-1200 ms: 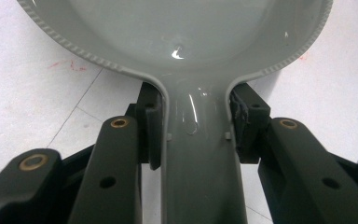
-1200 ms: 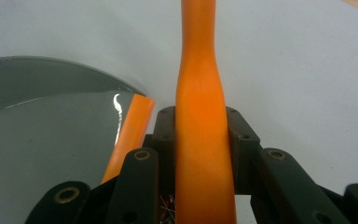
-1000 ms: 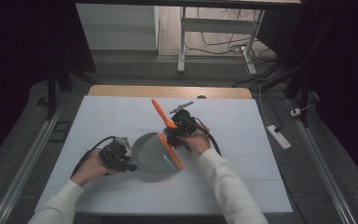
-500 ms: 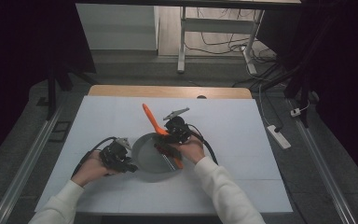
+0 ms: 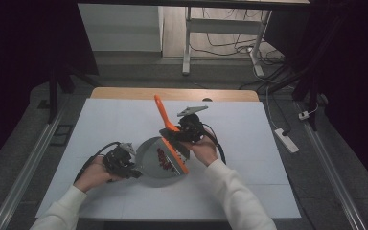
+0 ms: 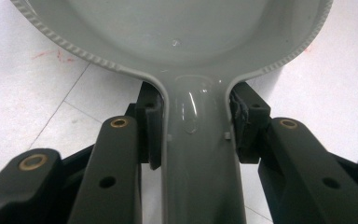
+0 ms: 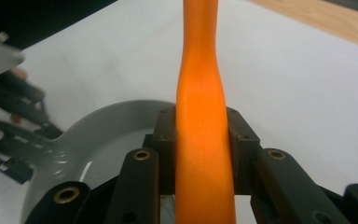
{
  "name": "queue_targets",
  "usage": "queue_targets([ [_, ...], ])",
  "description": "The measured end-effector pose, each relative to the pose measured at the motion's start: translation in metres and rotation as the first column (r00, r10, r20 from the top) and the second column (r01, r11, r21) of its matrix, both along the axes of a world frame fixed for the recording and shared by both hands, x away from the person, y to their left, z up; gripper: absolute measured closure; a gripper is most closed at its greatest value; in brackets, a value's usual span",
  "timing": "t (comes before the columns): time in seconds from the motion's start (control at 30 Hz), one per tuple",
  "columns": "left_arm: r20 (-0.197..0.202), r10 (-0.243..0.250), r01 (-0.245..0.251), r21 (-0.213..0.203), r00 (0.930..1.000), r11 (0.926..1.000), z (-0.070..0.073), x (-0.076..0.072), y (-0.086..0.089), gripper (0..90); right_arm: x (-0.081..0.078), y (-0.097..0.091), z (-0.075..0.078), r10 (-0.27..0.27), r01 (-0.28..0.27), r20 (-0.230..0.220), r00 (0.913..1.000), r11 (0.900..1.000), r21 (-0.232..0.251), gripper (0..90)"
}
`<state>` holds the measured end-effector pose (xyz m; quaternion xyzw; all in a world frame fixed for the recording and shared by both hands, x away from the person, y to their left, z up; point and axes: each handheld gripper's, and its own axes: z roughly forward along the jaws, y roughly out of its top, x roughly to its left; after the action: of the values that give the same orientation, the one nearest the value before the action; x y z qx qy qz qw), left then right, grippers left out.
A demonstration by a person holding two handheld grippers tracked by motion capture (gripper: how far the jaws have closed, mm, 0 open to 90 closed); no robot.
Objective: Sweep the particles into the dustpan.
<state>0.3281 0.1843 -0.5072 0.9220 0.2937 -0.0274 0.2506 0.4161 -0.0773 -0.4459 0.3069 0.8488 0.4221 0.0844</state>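
— Grey dustpan (image 5: pixel 159 162): flat on the white counter (image 5: pixel 100 124), handle clamped between the jaws of the left tool (image 5: pixel 133 168), pads (image 6: pixel 150 126) pressing both sides of its neck.
— And the orange brush (image 5: pixel 165 125)?
— Gripped by the right tool (image 5: pixel 179 135) around the handle, jaws closed narrow on it. Handle tilted up and away; brush head down over the right rim of the dustpan, touching or just above it, hard to tell which.
— Anything inside the pan?
— Small dark-red bits (image 5: pixel 164 157) near the brush head; too small to identify.
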Motion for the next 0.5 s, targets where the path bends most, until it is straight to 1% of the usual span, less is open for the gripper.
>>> queue_targets([
  [0.13,0.000,0.003,-0.003,-0.001,1.0000,1.0000,0.000,-0.001,0.000,61.4,0.011,-0.018,-0.002,-0.070,0.070,-0.014,0.9974,0.9975,0.003,69.8],
  [0.17,0.001,0.002,-0.002,0.001,1.0000,1.0000,0.000,-0.001,-0.001,61.4,0.011,-0.018,-0.002,-0.070,0.070,-0.014,0.9974,0.9975,0.003,69.8],
  [0.2,0.003,0.003,-0.003,0.002,1.0000,1.0000,0.000,-0.001,-0.001,61.4,0.017,-0.025,-0.006,-0.103,0.103,-0.024,0.9944,0.9946,-0.008,69.8],
  [0.23,0.003,0.002,-0.002,0.001,1.0000,1.0000,0.001,-0.001,-0.001,61.4,0.020,-0.027,-0.008,-0.115,0.115,-0.028,0.9929,0.9932,-0.016,69.8],
  [0.27,0.003,0.002,-0.002,0.000,1.0000,1.0000,0.001,-0.001,-0.001,61.4,0.020,-0.027,-0.008,-0.115,0.115,-0.028,0.9929,0.9932,-0.016,69.8],
  [0.3,0.002,0.003,-0.003,-0.003,1.0000,1.0000,0.001,-0.001,0.000,61.4,0.025,-0.028,-0.013,-0.135,0.134,-0.036,0.9902,0.9905,-0.032,69.8],
  [0.33,0.005,0.005,-0.005,-0.003,1.0000,1.0000,0.002,-0.002,0.000,61.4,0.025,-0.028,-0.013,-0.135,0.134,-0.036,0.9902,0.9905,-0.032,69.8],
  [0.37,0.003,0.005,-0.005,-0.007,1.0000,1.0000,0.002,-0.002,0.000,61.4,0.027,-0.027,-0.015,-0.141,0.139,-0.034,0.9894,0.9892,-0.046,69.8],
  [0.4,0.001,0.006,-0.006,-0.009,1.0000,0.9999,0.002,-0.002,0.001,61.4,0.030,-0.023,-0.020,-0.142,0.140,-0.018,0.9897,0.9867,-0.084,69.8],
  [0.43,0.003,0.007,-0.007,-0.008,1.0000,0.9999,0.002,-0.002,0.001,61.4,0.030,-0.023,-0.020,-0.142,0.140,-0.018,0.9897,0.9867,-0.084,69.8],
  [0.5,0.003,0.007,-0.007,-0.007,1.0000,0.9999,0.003,-0.002,0.001,61.4,0.033,-0.016,-0.025,-0.140,0.139,-0.004,0.9901,0.9836,-0.115,69.8],
])
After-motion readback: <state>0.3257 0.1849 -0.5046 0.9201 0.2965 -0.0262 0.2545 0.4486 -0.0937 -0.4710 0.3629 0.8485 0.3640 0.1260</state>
